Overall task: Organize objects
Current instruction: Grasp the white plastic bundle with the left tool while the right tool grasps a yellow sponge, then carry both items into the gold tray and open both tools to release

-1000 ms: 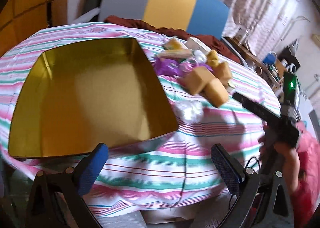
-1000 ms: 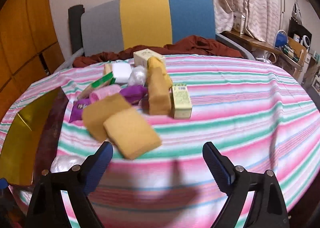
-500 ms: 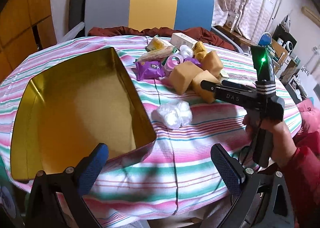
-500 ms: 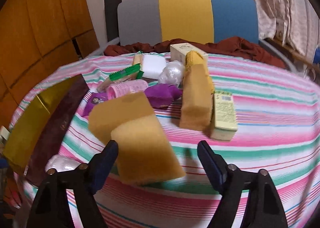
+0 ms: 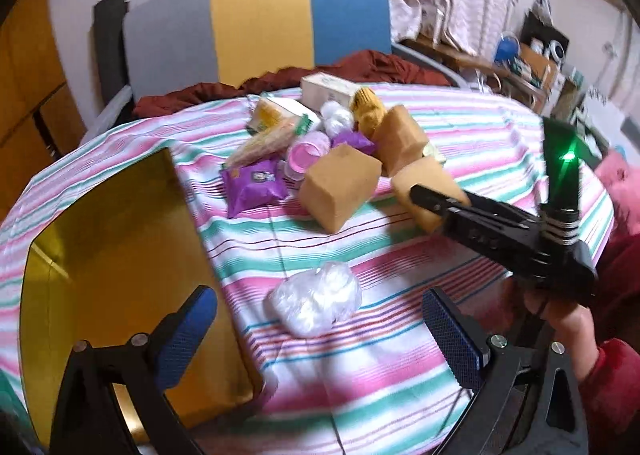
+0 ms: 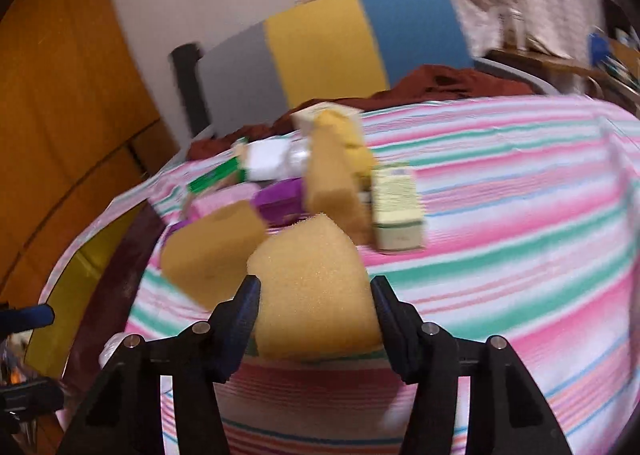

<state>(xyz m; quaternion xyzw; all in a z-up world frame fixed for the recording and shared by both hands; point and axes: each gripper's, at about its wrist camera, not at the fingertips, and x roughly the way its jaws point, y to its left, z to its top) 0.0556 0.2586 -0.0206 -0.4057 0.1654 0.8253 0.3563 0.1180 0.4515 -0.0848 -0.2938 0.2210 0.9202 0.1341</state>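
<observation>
I am closing the right gripper (image 6: 314,305) around the nearest yellow sponge (image 6: 310,291), its pads pressing both sides so it lifts cleanly from the pile beside the gold box (image 5: 104,255). The left gripper (image 5: 316,331) is hovering open above the plastic-wrapped bundle (image 5: 316,297).

I see a gold tin (image 5: 100,267) lying open and empty at the left of the striped bench (image 5: 400,355); just beside its right wall lies a clear crumpled bag (image 5: 316,301); farther back a heap holds a purple packet (image 5: 254,185), a pink roll (image 5: 308,151), a white carton (image 5: 328,85) and yellow sponges; one sponge block (image 5: 340,185) sits tilted at the heap's near edge; the nearest sponge (image 6: 312,291) sits between my right claw (image 6: 314,303) pads as they close; a pale green box (image 6: 398,211) stands behind it.
</observation>
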